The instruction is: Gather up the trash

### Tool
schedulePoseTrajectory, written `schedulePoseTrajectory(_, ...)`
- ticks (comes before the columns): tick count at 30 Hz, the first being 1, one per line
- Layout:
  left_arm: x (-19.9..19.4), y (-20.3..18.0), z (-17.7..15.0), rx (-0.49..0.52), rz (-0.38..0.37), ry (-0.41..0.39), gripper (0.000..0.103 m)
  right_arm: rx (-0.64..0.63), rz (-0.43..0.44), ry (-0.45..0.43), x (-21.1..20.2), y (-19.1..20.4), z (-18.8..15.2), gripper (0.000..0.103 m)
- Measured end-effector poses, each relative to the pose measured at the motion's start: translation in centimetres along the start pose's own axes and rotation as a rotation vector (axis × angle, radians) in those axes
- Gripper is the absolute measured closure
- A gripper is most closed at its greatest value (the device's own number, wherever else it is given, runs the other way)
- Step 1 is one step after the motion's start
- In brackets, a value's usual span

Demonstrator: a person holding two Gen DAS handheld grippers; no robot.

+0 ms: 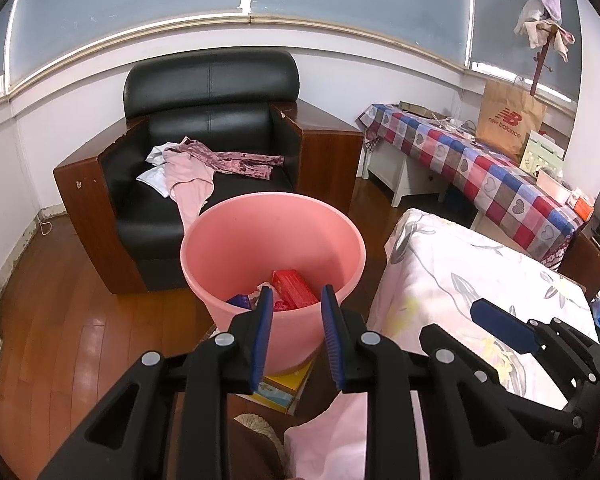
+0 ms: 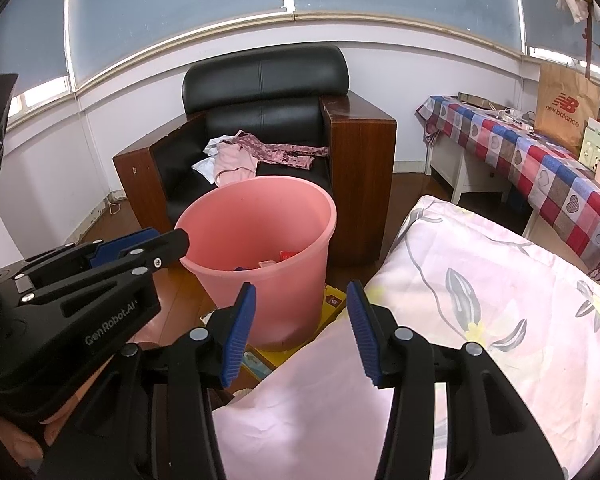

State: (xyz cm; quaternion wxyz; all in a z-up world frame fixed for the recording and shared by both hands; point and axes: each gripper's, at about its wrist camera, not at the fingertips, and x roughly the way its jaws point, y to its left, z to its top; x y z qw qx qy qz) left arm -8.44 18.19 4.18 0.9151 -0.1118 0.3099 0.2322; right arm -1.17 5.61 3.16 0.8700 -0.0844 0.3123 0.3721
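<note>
Both grippers gape, holding nothing. Just ahead of the left gripper (image 1: 296, 304) stands a round pink plastic bin (image 1: 236, 236); its wall hides most of the trash, only a red carton (image 1: 294, 288) showing clearly. The right gripper (image 2: 302, 300) hangs beside the bin.

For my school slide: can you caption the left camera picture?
Open left gripper over a pink bin holding a red box.

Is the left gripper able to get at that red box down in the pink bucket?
Probably yes. The left gripper is open and empty above the pink bucket rim, and the red box lies uncovered on top of the trash inside.
</note>
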Motion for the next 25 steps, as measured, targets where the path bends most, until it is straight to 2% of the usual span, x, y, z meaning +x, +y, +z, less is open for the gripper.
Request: schedulePoseTrajectory(25,0.2,-0.41,-0.5,0.006,-0.009,0.01,0.078,0.002,-0.001,0.003,0.12,-0.17,-0.04,0.055)
